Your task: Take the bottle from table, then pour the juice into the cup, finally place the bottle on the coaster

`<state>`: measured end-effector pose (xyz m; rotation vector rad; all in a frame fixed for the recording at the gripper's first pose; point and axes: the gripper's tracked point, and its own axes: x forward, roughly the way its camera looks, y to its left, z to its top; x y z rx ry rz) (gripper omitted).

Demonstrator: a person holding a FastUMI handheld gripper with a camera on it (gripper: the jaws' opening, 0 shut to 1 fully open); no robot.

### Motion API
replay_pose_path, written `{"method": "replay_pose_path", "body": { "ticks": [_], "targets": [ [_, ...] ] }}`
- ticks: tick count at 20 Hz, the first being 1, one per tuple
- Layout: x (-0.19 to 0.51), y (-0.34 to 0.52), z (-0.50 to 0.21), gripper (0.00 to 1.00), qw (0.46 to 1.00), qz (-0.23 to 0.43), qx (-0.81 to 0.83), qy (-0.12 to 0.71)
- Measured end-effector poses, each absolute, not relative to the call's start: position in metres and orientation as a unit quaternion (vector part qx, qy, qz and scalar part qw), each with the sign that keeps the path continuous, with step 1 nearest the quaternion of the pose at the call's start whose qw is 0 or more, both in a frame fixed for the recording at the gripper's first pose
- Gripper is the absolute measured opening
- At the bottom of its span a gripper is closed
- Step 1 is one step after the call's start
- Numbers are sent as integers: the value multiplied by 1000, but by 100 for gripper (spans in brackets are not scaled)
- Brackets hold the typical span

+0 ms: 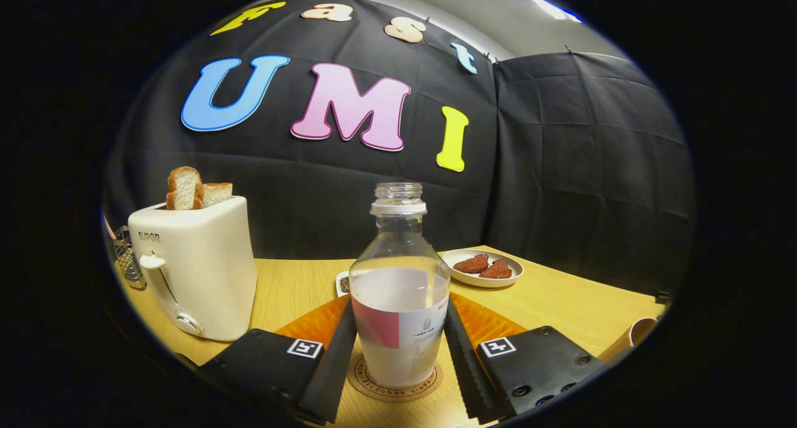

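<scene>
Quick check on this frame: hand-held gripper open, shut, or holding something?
Hand-held gripper: fingers flank the bottle, which stands on the coaster; whether both press on it cannot be told.

One bottle (pixel 399 291), one coaster (pixel 395 383), one toaster (pixel 196 269), two toast slices (pixel 197 190), one plate (pixel 481 280), two red pieces (pixel 484 266), one cup (pixel 636 336), one wire rack (pixel 127 258).

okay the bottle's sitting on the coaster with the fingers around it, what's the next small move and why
Probably open the gripper a little and back straight off. The bottle already stands upright on the coaster, uncapped, with the fingers hugging its sides, so only letting go seems left.
</scene>
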<state>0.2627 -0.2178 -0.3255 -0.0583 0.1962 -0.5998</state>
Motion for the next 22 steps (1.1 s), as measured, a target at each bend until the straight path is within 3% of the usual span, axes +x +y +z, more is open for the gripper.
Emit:
{"method": "replay_pose_path", "body": {
  "ticks": [5, 9, 22],
  "targets": [
    [264, -217, -334, 78, 952, -287, -12, 106],
    [260, -218, -339, 97, 951, -283, -3, 122],
    [198, -191, -308, 97, 959, -255, -7, 120]
  ]
}}
